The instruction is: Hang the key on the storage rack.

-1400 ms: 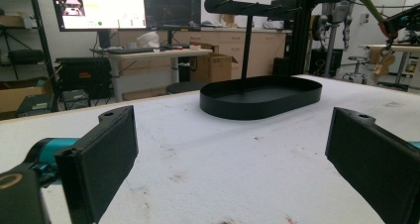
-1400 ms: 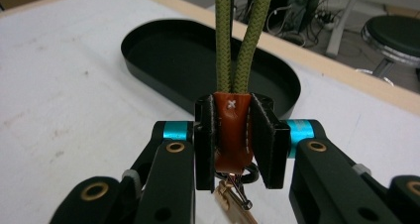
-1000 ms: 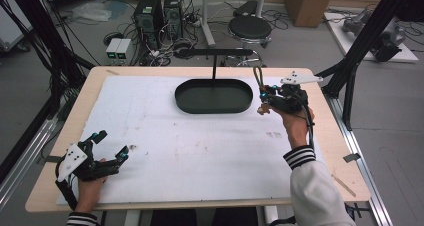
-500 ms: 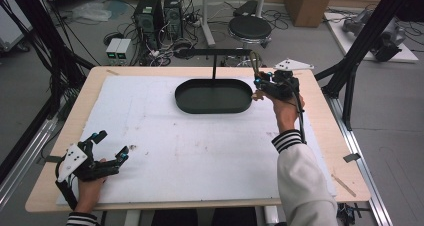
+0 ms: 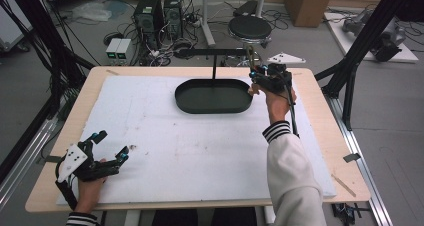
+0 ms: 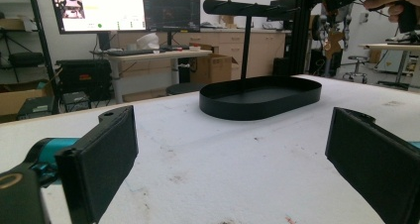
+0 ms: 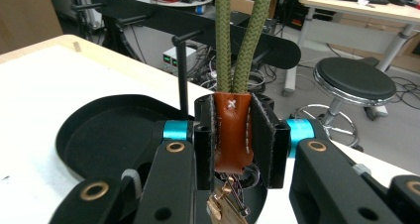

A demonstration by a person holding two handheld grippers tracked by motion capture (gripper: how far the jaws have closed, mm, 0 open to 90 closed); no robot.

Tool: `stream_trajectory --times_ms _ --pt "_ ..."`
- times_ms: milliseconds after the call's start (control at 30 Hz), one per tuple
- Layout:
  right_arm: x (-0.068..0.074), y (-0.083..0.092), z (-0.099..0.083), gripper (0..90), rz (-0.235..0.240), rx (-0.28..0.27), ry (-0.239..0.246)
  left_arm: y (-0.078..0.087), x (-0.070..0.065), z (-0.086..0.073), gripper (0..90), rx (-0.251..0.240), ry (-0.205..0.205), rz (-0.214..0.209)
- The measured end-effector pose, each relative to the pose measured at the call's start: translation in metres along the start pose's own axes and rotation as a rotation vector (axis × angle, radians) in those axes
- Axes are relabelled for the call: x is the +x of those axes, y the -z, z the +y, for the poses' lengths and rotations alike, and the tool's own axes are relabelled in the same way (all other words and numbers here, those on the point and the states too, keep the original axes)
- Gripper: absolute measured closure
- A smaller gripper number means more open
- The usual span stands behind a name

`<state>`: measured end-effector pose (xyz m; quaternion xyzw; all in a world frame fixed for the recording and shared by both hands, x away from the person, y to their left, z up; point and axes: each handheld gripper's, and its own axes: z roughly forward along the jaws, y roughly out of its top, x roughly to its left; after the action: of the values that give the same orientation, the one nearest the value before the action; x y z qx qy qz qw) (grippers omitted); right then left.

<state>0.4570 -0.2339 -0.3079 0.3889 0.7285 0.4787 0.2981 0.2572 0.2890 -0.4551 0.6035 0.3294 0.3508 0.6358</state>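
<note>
My right gripper (image 5: 256,76) is raised at the right end of the black oval tray (image 5: 190,103). In the right gripper view the right gripper (image 7: 233,135) is shut on a brown leather tab (image 7: 232,130). A green rope loop (image 7: 224,40) rises from that tab, and keys (image 7: 225,206) hang below it. The rope (image 5: 248,53) reaches up beside the right end of the black hook stand's bar (image 5: 210,52). That bar and its pegs (image 7: 198,28) lie just ahead. My left gripper (image 5: 112,145) rests open at the table's front left, with nothing between the jaws of the left gripper (image 6: 233,159).
A white mat (image 5: 165,146) covers the wooden table (image 5: 330,111). Behind the far edge are a round stool (image 5: 250,28) and computer towers (image 5: 160,11). Black frame poles (image 5: 360,41) stand at the right and left sides.
The right hand has carried the key strap away from the person and left, up toward the right end of the stand's bar. The left gripper has stayed put.
</note>
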Motion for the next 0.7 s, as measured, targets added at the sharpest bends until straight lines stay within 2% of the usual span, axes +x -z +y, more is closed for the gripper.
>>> stream_trajectory --times_ms 133,200,467,700 --pt "-0.002 -0.006 -0.002 73.1 -0.014 -0.006 -0.012 0.000 0.000 0.000 6.5 0.000 0.000 0.000" --pt "-0.003 -0.009 -0.003 73.0 -0.011 -0.009 -0.037 0.000 0.000 0.000 6.4 0.001 -0.001 0.000" --pt "-0.003 -0.025 -0.010 73.0 -0.022 0.012 -0.041 0.000 0.000 0.000 6.5 0.000 -0.001 0.001" --pt "-0.005 -0.030 -0.013 73.0 -0.037 0.029 -0.039 0.000 0.000 0.000 6.5 0.000 0.000 0.000"
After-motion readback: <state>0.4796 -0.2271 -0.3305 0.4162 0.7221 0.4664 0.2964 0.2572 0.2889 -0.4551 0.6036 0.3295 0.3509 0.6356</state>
